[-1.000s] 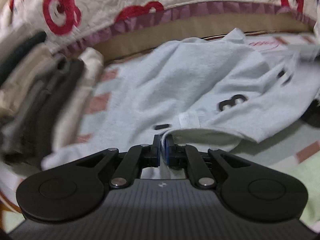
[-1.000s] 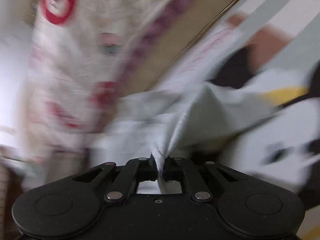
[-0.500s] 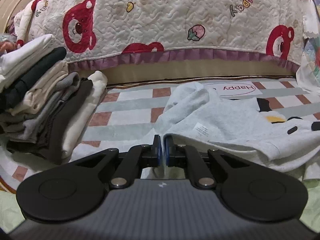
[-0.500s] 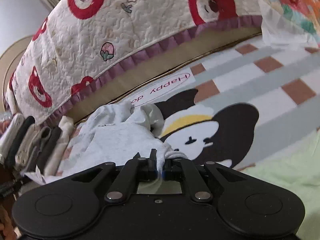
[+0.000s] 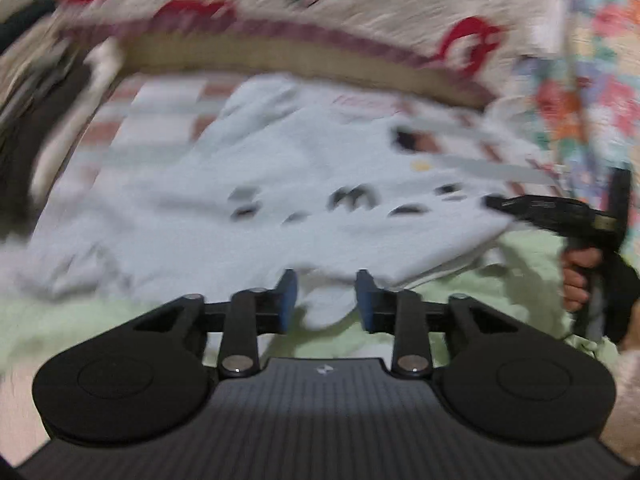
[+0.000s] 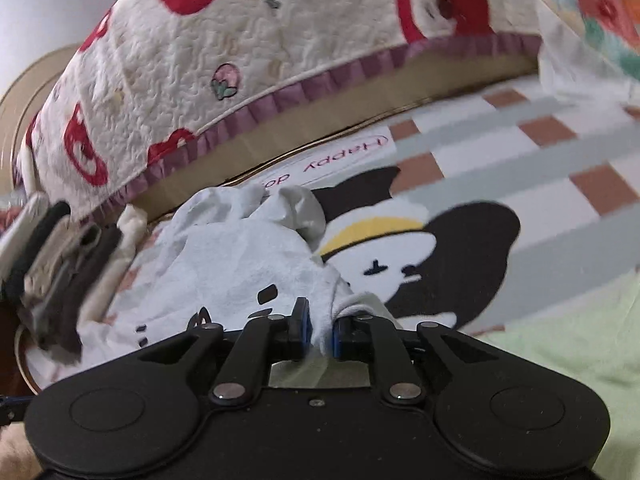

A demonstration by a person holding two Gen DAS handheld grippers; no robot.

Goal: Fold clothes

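Note:
A pale grey sweatshirt with small dark prints lies folded over on the checked mat; in the right wrist view the sweatshirt is bunched toward the far end. My left gripper sits at its near edge, jaws opening, a loose fold of cloth between the blue pads with gaps on both sides. My right gripper is at the garment's other near corner, jaws opening, and the hem still lies between its pads. From the left wrist view, the right gripper shows at the sweatshirt's right edge, held by a hand.
A stack of folded clothes stands at the left of the mat. A quilt with red bears hangs over the bed edge behind. The mat shows a cartoon dog; a pale green blanket lies at the near right.
Both grippers were shut on the sweatshirt's edge; now both pairs of jaws have parted. The garment has been drawn toward me and laid down. The left view has swung right.

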